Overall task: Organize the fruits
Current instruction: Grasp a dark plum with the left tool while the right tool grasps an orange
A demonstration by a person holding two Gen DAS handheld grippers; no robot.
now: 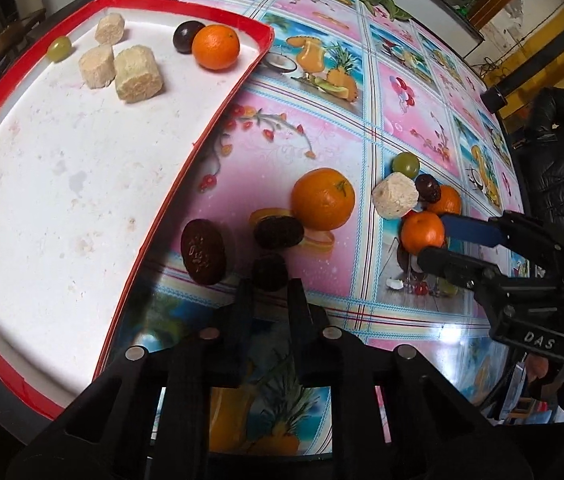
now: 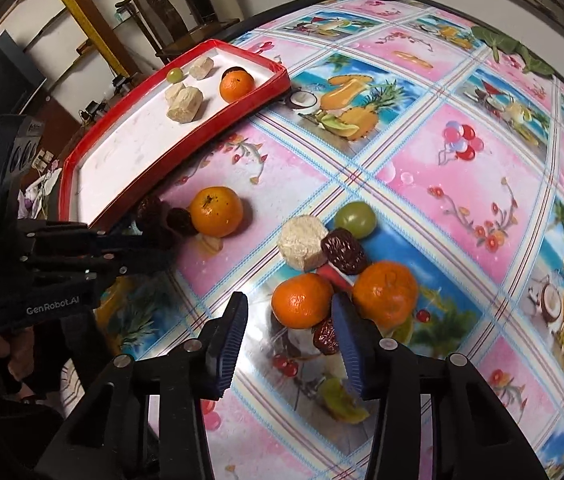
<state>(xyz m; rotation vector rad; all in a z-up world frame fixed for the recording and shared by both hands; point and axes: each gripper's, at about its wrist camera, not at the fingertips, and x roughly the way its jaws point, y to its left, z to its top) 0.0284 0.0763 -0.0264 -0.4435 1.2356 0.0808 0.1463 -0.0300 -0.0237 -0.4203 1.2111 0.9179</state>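
A: While the left wrist view looks down its own fingers, the left gripper point(image 1: 270, 280) shows at lower centre, its jaws narrow around a dark date point(image 1: 269, 272), which sits between the tips.

B: Gripped, or merely framed?

A: It reads as gripped, though the tips cover its sides and contact is hard to confirm. The red-rimmed tray point(image 1: 210, 136) fills the left of the frame, with a tangerine point(image 1: 216, 47), a dark fruit, a green grape and three pale cakes grouped at upper left, probably sorted there. Loose fruit lies on the patterned tablecloth point(image 1: 321, 112) at centre: a large tangerine point(image 1: 322, 199) and two more dates. At right, the right gripper point(image 1: 435, 238) has its jaws either side of a small tangerine point(image 1: 422, 232).

B: And the right wrist view?

A: The right gripper point(image 2: 289, 312) is at lower centre, jaws wide, blue pads flanking that small tangerine point(image 2: 301, 300) without clearly pressing it; presumably it is lined up for a grasp. A date point(image 2: 325, 340) lies just below the fruit, partly hidden by the right pad. Behind are a second tangerine point(image 2: 385, 294), a pale cake point(image 2: 301, 246), another date and a green grape point(image 2: 354, 219).

B: The left gripper?

A: It point(image 2: 162, 236) enters from the left edge, its tips lost among dark dates beside the tray point(image 2: 186, 136), so its hold cannot be confirmed from here.
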